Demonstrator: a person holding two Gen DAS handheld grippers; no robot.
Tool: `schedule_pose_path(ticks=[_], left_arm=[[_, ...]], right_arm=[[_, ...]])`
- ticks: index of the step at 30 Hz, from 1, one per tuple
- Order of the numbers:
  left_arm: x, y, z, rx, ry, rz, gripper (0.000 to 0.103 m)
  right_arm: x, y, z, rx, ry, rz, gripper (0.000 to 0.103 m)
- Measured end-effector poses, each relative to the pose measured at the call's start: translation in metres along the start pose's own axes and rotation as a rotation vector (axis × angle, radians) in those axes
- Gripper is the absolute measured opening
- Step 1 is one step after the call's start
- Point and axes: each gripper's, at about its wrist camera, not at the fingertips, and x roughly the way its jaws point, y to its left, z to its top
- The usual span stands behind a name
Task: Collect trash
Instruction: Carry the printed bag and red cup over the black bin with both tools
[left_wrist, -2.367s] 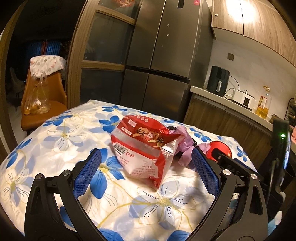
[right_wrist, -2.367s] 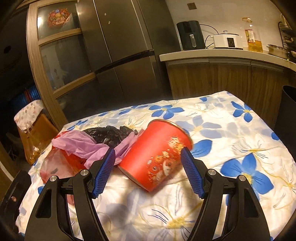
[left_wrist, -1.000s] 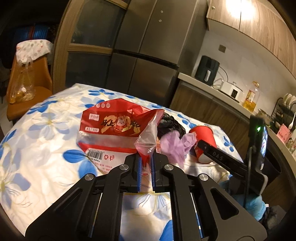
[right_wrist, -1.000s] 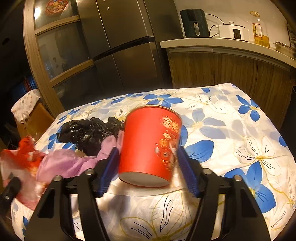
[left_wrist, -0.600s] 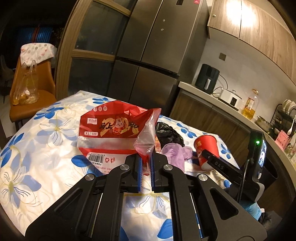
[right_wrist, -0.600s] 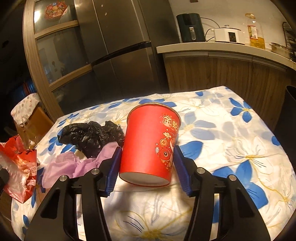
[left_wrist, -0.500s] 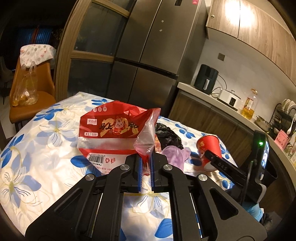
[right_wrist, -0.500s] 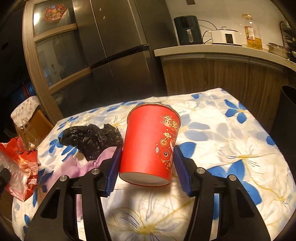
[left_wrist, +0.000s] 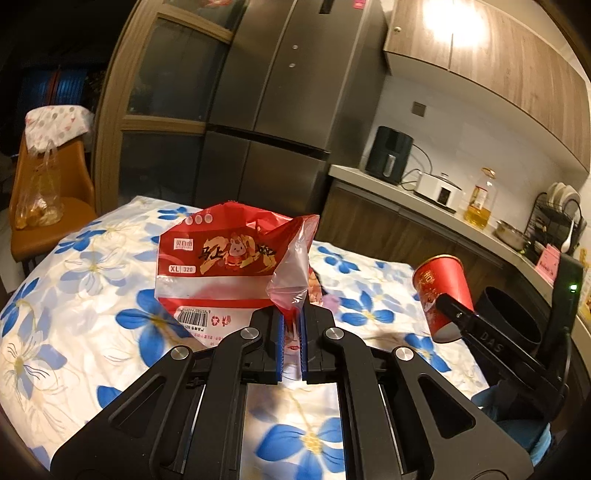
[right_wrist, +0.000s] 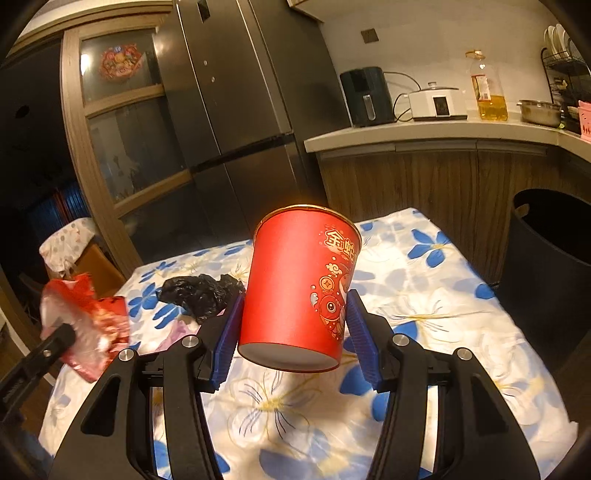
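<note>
At the far left of the left wrist view, an orange chair (left_wrist: 51, 206) stood with a clear bag (left_wrist: 37, 206) of something yellow on its seat. The worktop (left_wrist: 92, 295) wore a white cloth with blue flowers. The left tongs (left_wrist: 291, 332) were clenched on a twisted corner of a red wrapper (left_wrist: 221, 258), which stood up above the cloth in front of them. Just right of the wrapper, a scrap of something pale purple (left_wrist: 332, 301) showed on the cloth. Farther right, the cup (left_wrist: 441, 295) hung tilted above the worktop's edge, with a black bin (left_wrist: 513, 321) beyond it.

In the right wrist view, the wrapper (right_wrist: 92, 328) appeared at the left, pinched in the left tongs (right_wrist: 64, 332). A crumpled black bag (right_wrist: 199, 295) lay on the worktop (right_wrist: 443, 314) near its middle. The right tongs (right_wrist: 291, 343) were grasping the red cup (right_wrist: 299, 288) by its lower sides, one blue pad against each; it was clear of the cloth, mouth up and leaning slightly. The bin (right_wrist: 546, 280) stood on the floor just beside the worktop's right edge.
</note>
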Motion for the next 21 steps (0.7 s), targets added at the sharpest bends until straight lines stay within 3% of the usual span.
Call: schedule_pose_path(ticks=[9,21], left_arm=[[-0.009,-0.052,-0.004,0.068,-0.001,-0.070,0.005],[0.002,-0.131,-0.008,0.162,0.011,-0.187,0.005]], right_arm=[[-0.044,-0.026,0.004,0.009,-0.054,-0.020,0.055],[-0.086,-0.071,0.014,0.041,-0.126,-0.110,0.055]])
